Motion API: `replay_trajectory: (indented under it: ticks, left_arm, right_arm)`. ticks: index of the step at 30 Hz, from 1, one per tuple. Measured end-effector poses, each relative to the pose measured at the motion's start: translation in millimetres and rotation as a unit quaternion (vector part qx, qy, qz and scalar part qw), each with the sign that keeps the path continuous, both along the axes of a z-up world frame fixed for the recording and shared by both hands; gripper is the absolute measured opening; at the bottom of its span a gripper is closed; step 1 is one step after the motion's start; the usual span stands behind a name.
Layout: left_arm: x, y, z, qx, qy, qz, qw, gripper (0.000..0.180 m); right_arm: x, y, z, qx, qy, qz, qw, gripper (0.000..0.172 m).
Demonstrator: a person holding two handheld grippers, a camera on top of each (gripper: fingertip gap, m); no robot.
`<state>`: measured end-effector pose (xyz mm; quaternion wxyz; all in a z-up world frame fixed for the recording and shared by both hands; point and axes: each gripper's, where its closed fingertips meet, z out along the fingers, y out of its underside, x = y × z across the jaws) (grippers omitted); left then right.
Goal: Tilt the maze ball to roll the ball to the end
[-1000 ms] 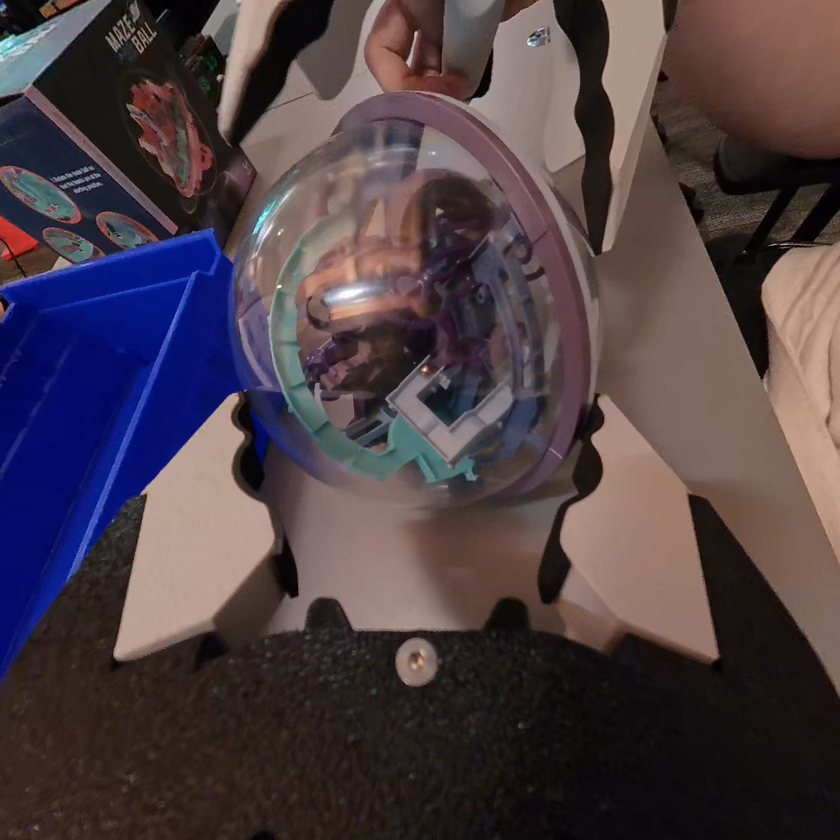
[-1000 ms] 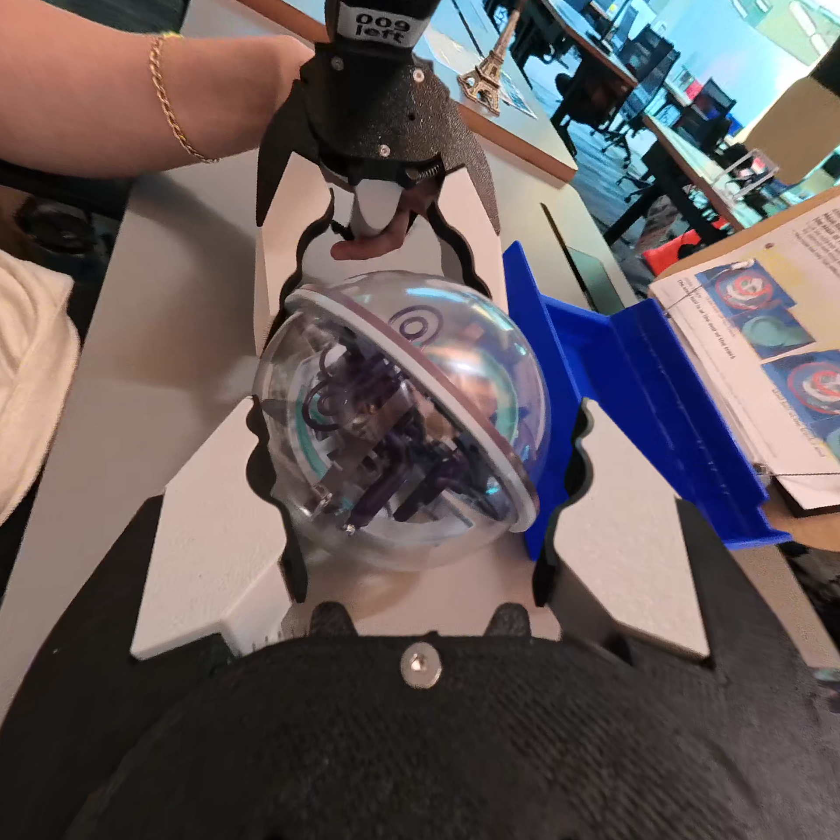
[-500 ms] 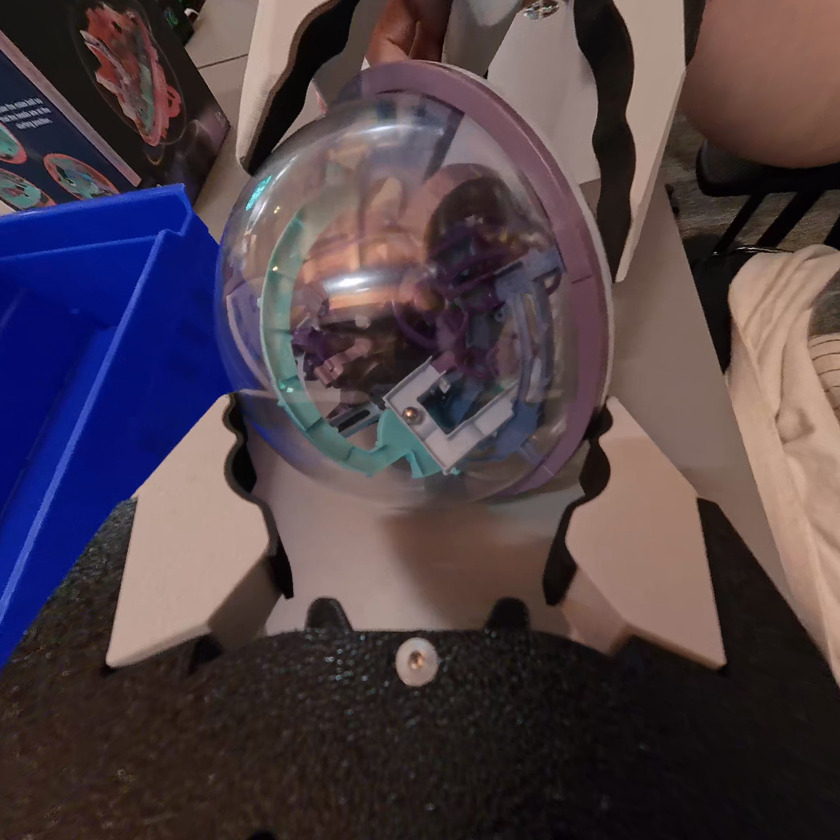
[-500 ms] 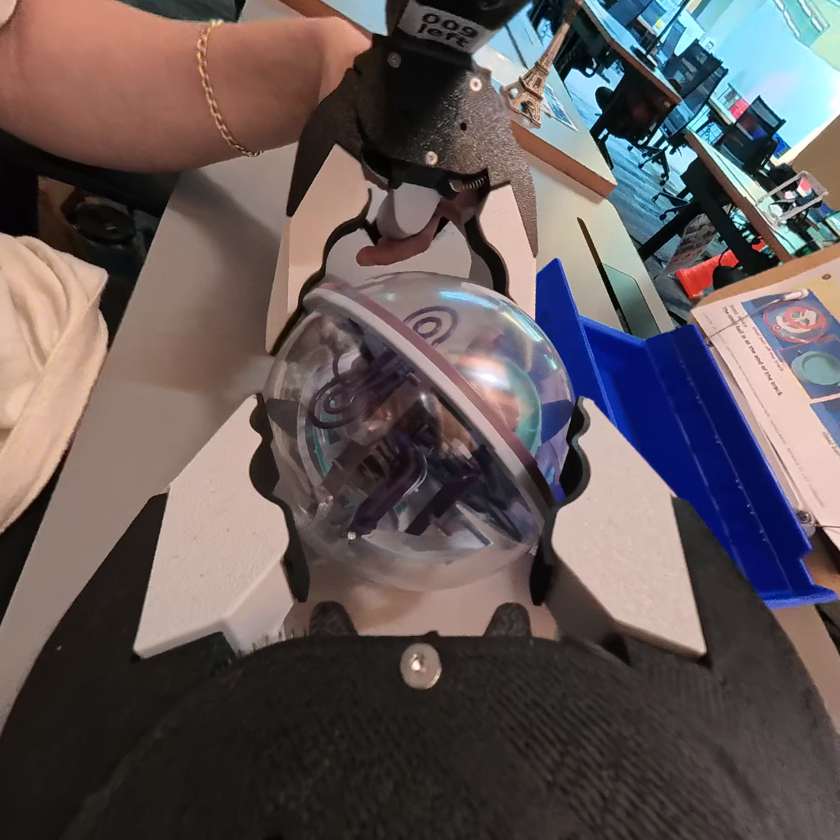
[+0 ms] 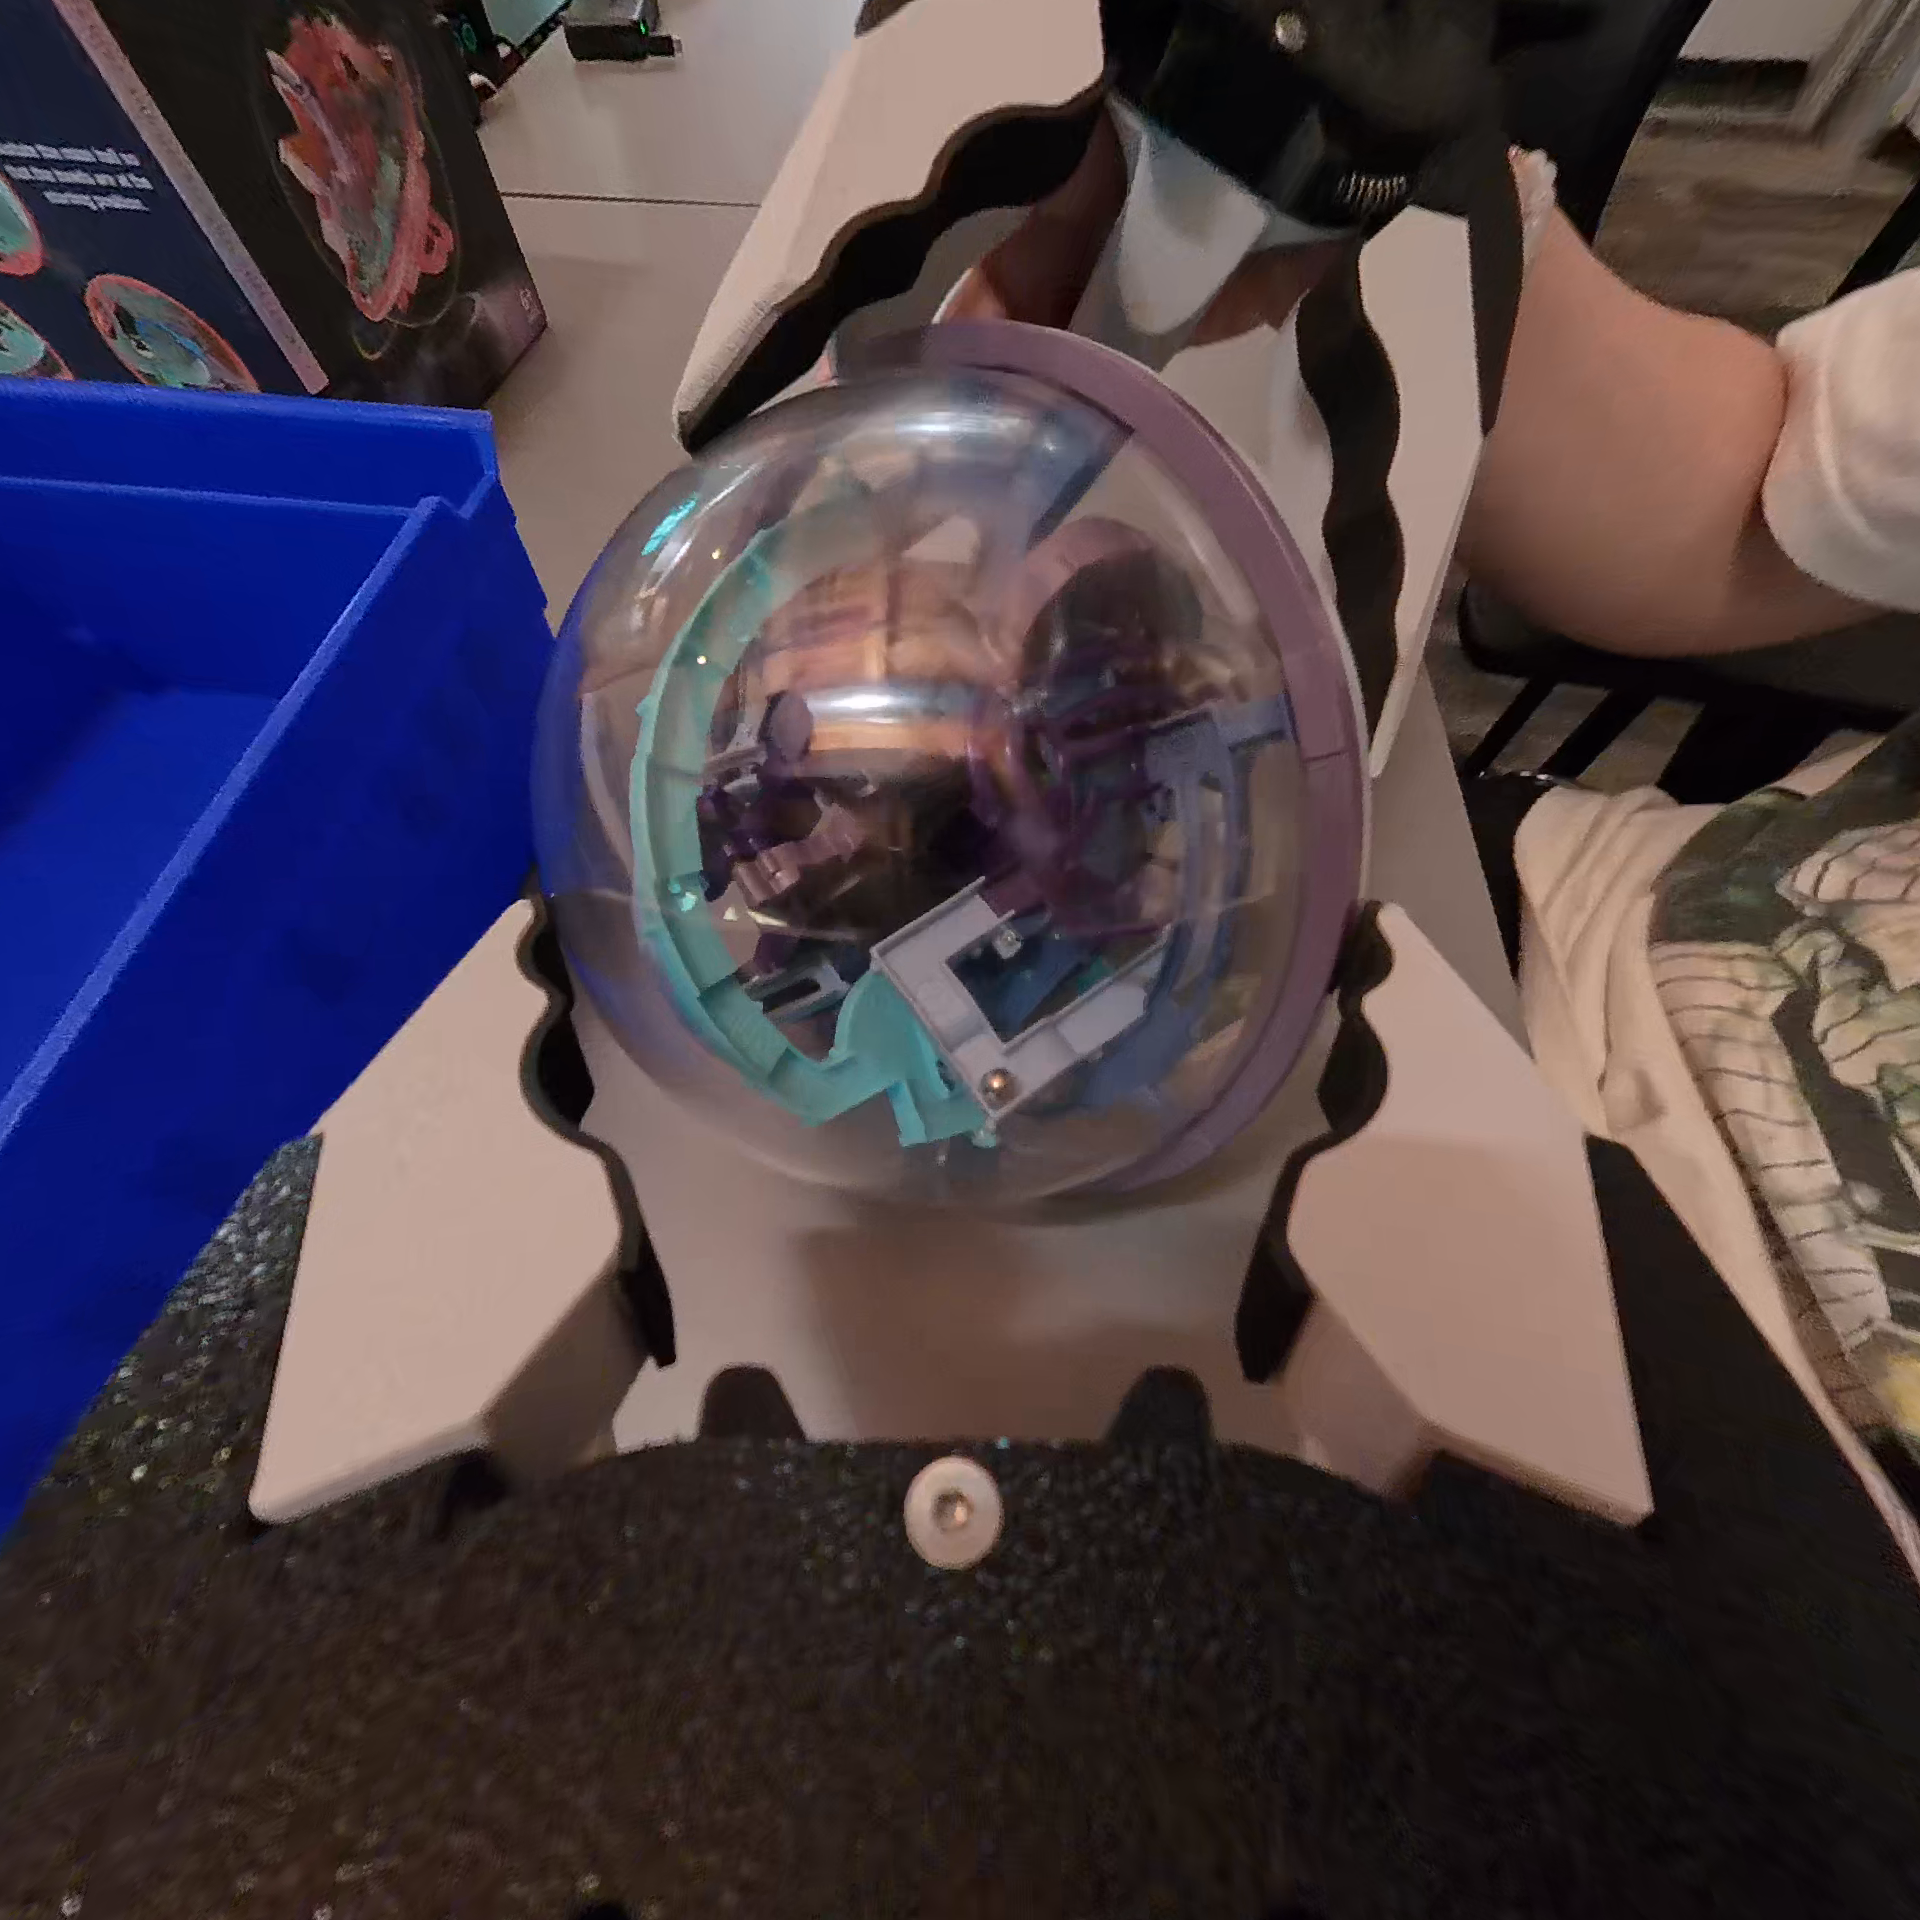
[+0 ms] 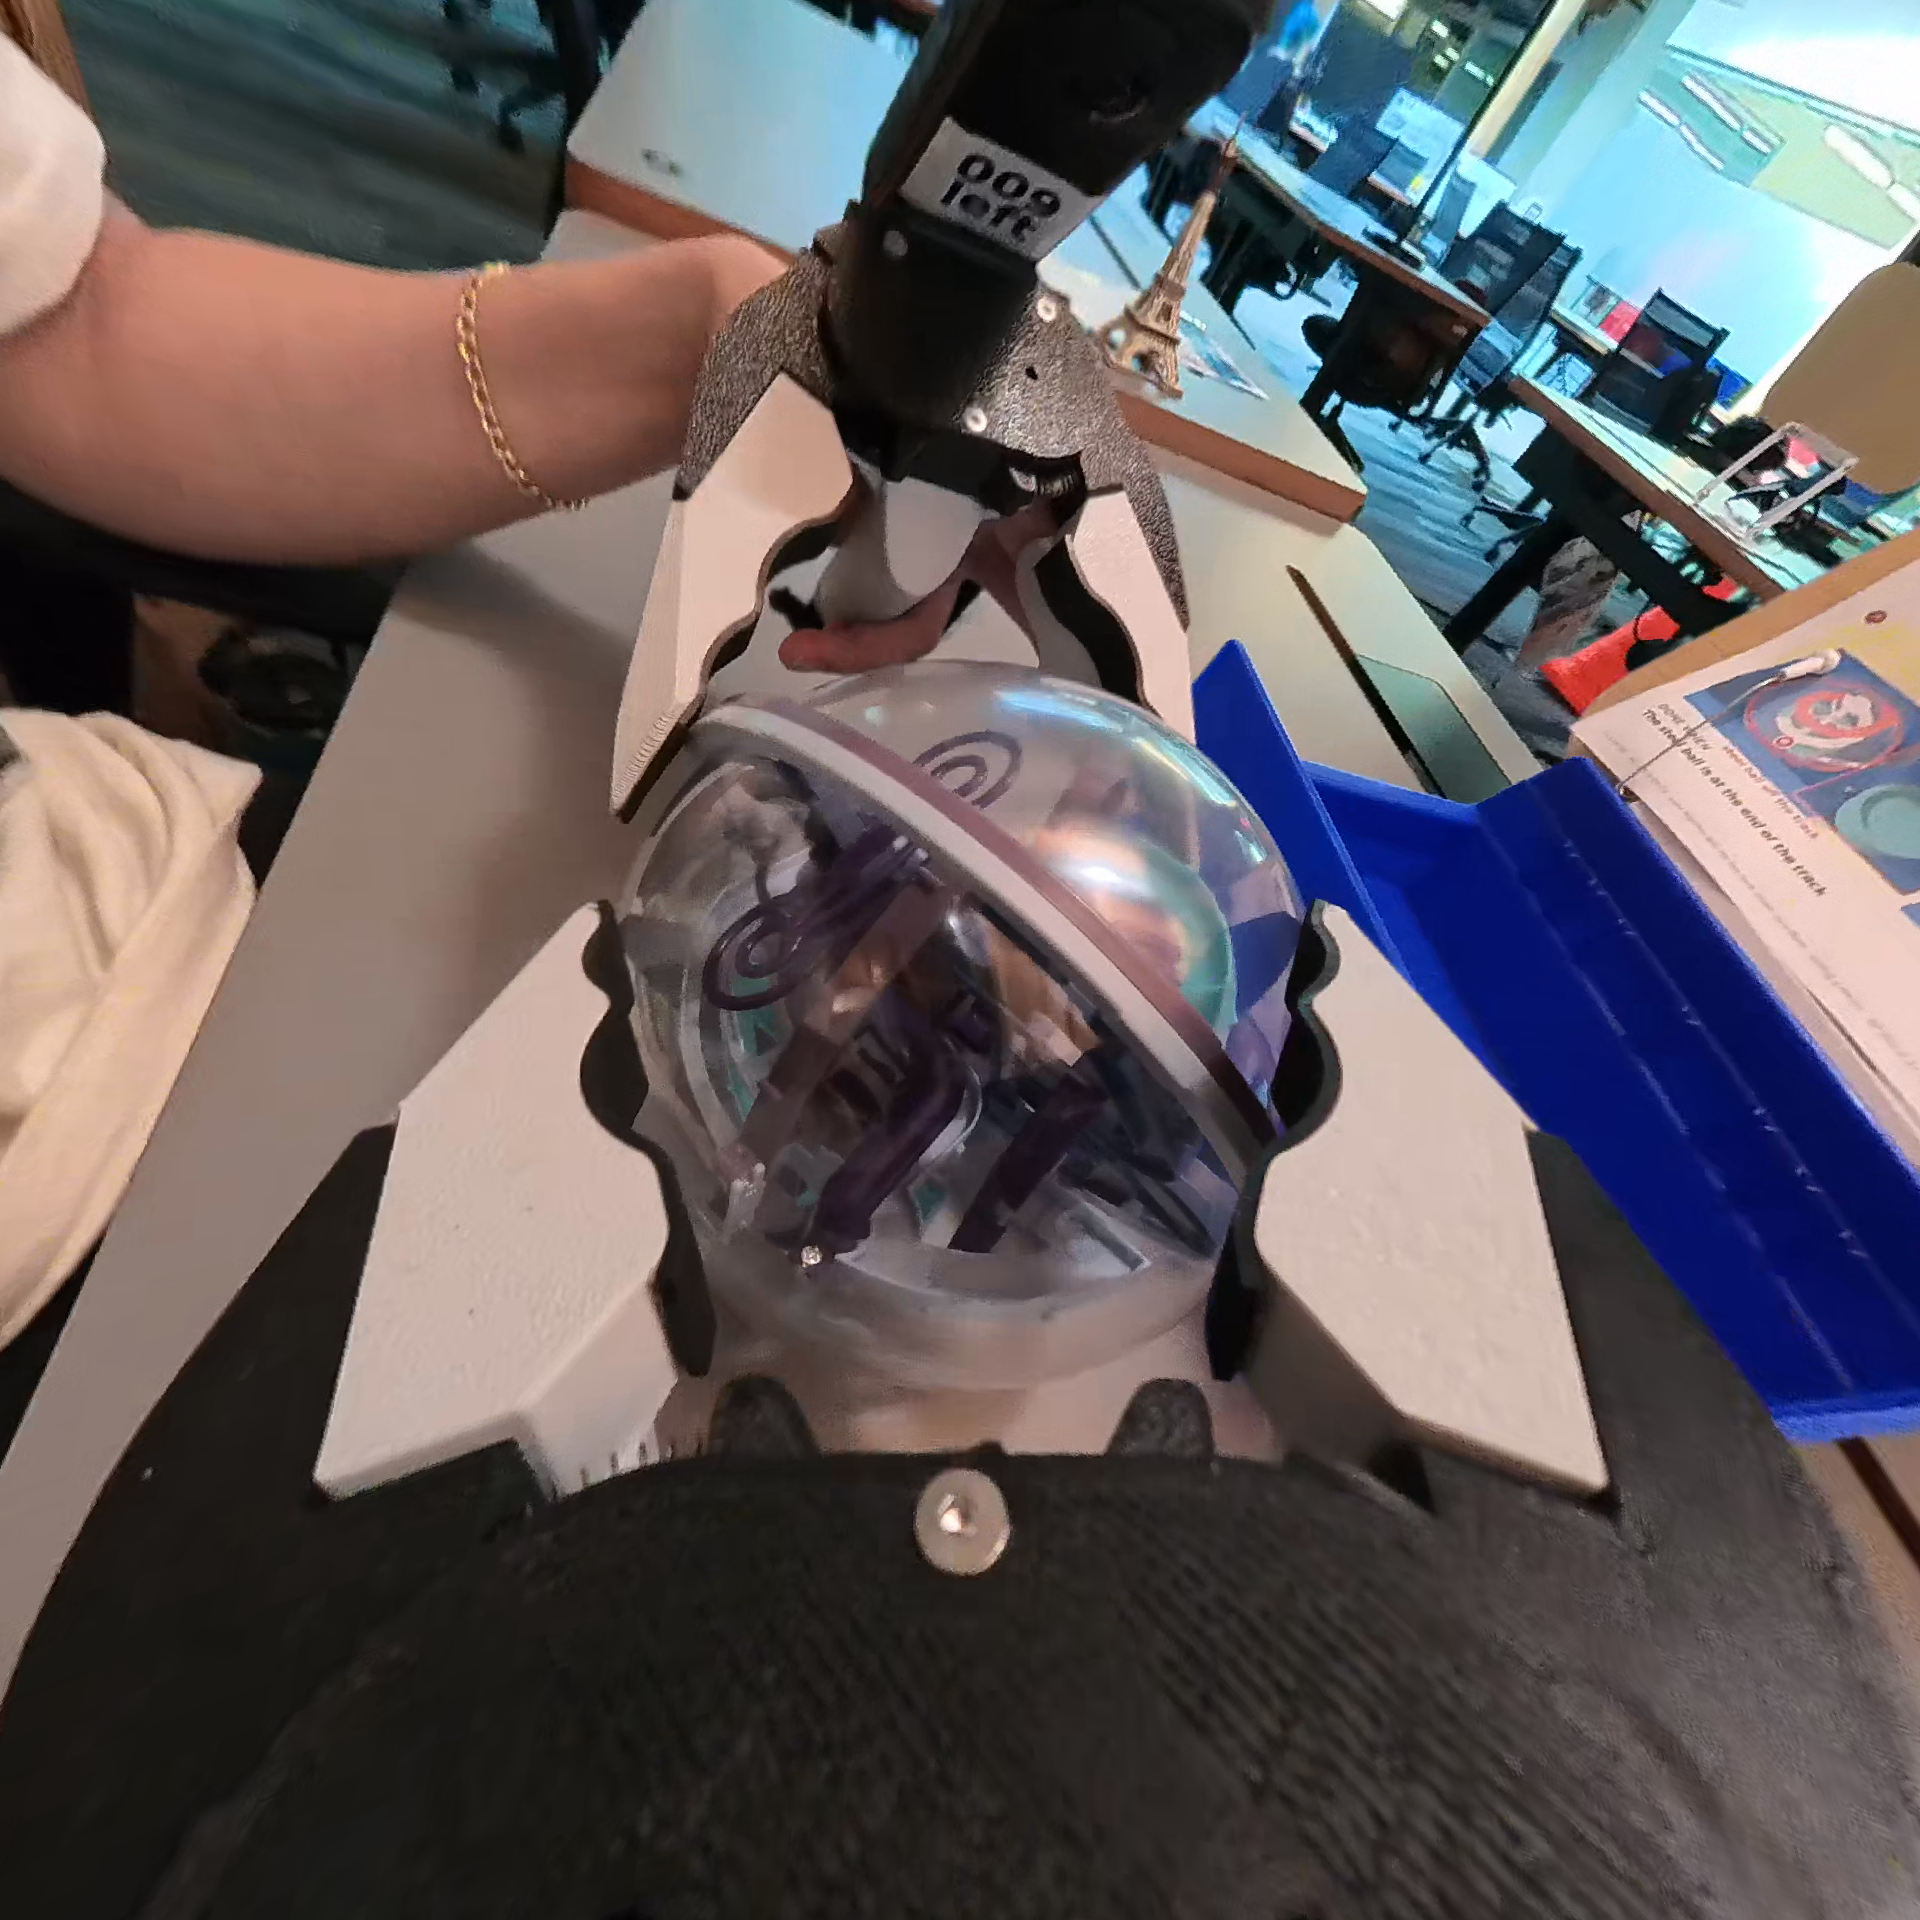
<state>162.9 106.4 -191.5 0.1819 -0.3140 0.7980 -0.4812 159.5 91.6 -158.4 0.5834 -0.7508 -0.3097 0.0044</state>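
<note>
Maze ball clamped between opposed left gripper and right gripper.

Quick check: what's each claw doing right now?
Left claw: shut on the maze ball.
Right claw: shut on the same maze ball, from the opposite side.

The maze ball is clear, glossy plastic throwing bright reflections, with a matt lilac band and matt teal, grey and purple tracks inside; a shiny metal bead sits at 6 o'clock. The tongs have smooth matt white plates on grainy black bodies. The blue bin looks finely textured, matt plastic.
</note>
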Motion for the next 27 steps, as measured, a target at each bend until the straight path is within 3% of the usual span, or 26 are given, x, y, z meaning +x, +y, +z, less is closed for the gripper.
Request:
replay_trajectory:
  ticks: [9,16,23,27]
  left_arm:
    - [8.0,0.9,6.3,-0.053,0.023,0.025,0.998,0.141]
    - [6.6,1.3,5.5,-0.044,0.025,0.027,0.998,0.141]
    - [3.6,5.1,-0.4,0.001,-0.001,0.019,1.0,0.14]
    - [-1.3,6.3,-3.4,0.028,-0.007,0.006,1.0,0.141]
  right_arm:
    - [13.6,6.1,8.8,0.005,0.125,-0.021,0.992,0.117]
    - [12.8,6.8,8.2,0.008,0.125,-0.017,0.992,0.117]
    - [2.2,6.8,9.1,0.03,0.029,-0.008,0.999,0.112]
    - [-5.7,5.7,1.9,0.021,-0.043,0.0,0.999,0.119]
